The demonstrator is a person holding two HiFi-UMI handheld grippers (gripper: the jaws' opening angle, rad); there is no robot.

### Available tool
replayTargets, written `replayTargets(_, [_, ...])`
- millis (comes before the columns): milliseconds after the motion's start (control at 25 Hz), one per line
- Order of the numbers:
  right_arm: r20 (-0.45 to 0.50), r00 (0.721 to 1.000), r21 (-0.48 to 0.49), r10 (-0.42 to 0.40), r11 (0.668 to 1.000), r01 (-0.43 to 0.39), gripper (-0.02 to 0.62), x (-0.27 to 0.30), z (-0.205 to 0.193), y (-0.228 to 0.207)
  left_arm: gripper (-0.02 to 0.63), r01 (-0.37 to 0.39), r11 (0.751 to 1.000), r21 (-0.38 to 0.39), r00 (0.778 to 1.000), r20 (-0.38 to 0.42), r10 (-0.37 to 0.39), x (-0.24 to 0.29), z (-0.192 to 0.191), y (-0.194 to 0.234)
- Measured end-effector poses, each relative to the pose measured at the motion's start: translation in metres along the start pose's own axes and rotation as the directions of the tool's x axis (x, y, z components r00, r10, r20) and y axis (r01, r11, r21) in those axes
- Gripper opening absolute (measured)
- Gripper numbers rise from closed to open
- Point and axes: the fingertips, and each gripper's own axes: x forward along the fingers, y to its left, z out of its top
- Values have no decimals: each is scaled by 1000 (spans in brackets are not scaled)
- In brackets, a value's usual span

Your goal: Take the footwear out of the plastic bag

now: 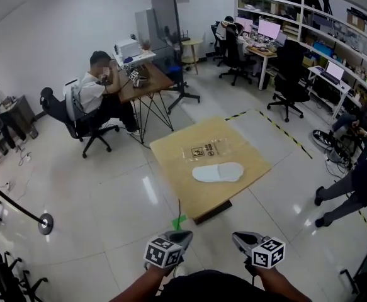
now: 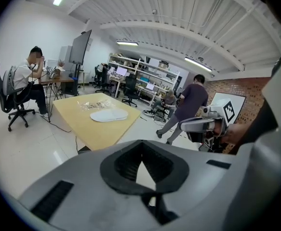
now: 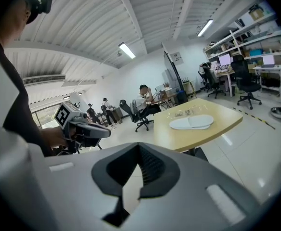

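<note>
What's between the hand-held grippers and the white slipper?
Head view: just shiny floor, a small green thing and bare tabletop separate the left hand-held gripper and right hand-held gripper from the slipper.

slipper (image 1: 218,172) on table (image 1: 208,197), plastic bag (image 1: 203,150) just behind it

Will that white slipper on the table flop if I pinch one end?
Probably: the white slipper looks thin and flat, so it likely bends and sags. It seems light, so a push may slide it across the smooth table.
</note>
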Motion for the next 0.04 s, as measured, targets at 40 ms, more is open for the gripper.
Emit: replayTargets(40, [5,1000,1,-5,1000,5,0,5,1,0,6,1,1000,5,1000,0,-1,-1,1,5])
